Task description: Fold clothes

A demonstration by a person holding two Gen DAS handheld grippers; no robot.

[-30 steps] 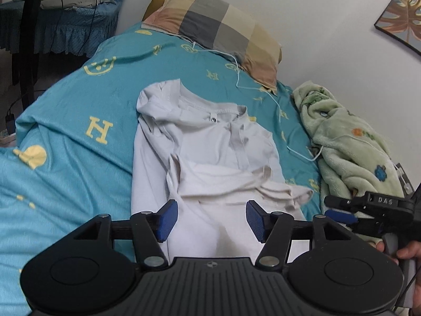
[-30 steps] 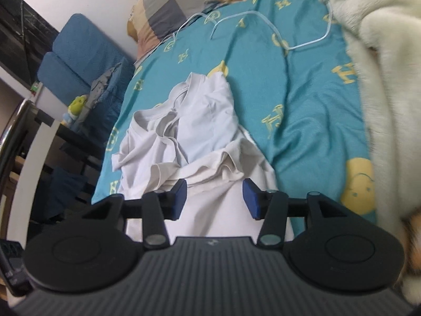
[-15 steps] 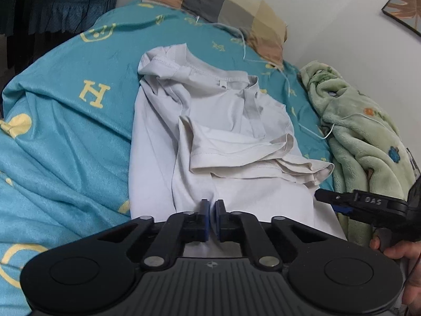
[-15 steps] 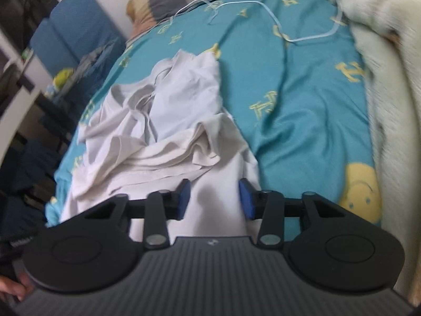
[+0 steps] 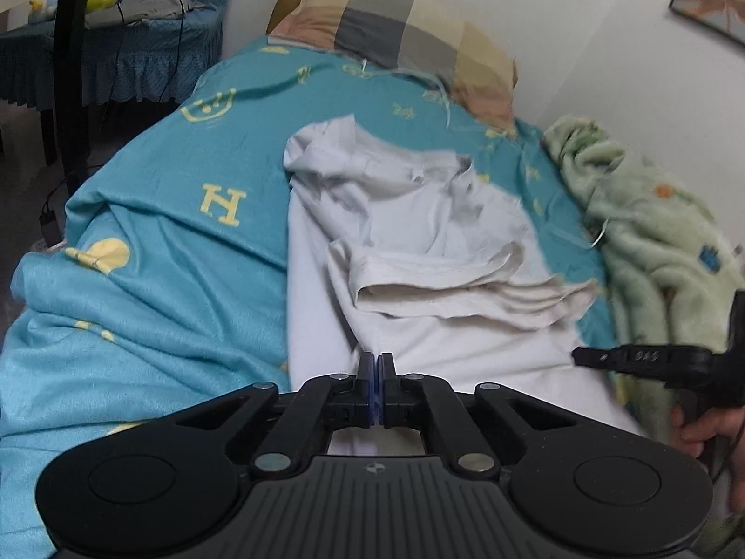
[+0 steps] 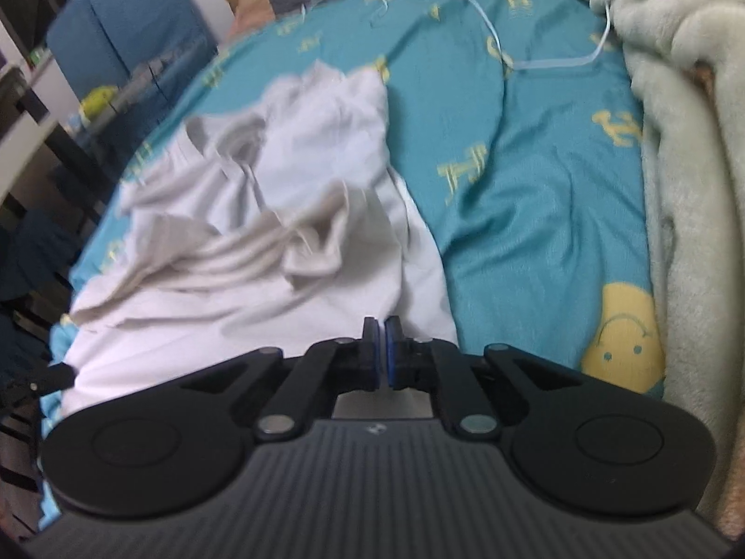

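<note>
A white T-shirt (image 5: pixel 419 233) lies crumpled on the blue bed sheet (image 5: pixel 163 256), collar towards the pillow, one sleeve folded across its middle. My left gripper (image 5: pixel 377 365) is shut, its blue pads pinching the shirt's near hem. In the right wrist view the same shirt (image 6: pixel 302 186) runs up and left. My right gripper (image 6: pixel 382 326) closes tight on the near edge of the fabric by the shirt's right side. The right gripper (image 5: pixel 582 355) also shows at the right of the left wrist view, held by a hand (image 5: pixel 703 428).
A checked pillow (image 5: pixel 400 14) lies at the head of the bed against the white wall. A green fleece blanket (image 5: pixel 652 242) is heaped along the right side. A white cable (image 6: pixel 535 63) loops over the sheet. A blue-covered table (image 5: pixel 139 60) stands off the bed's left.
Both grippers went from open to shut on the shirt's near hem and sank towards the bed. The left closed first, the right after it.
</note>
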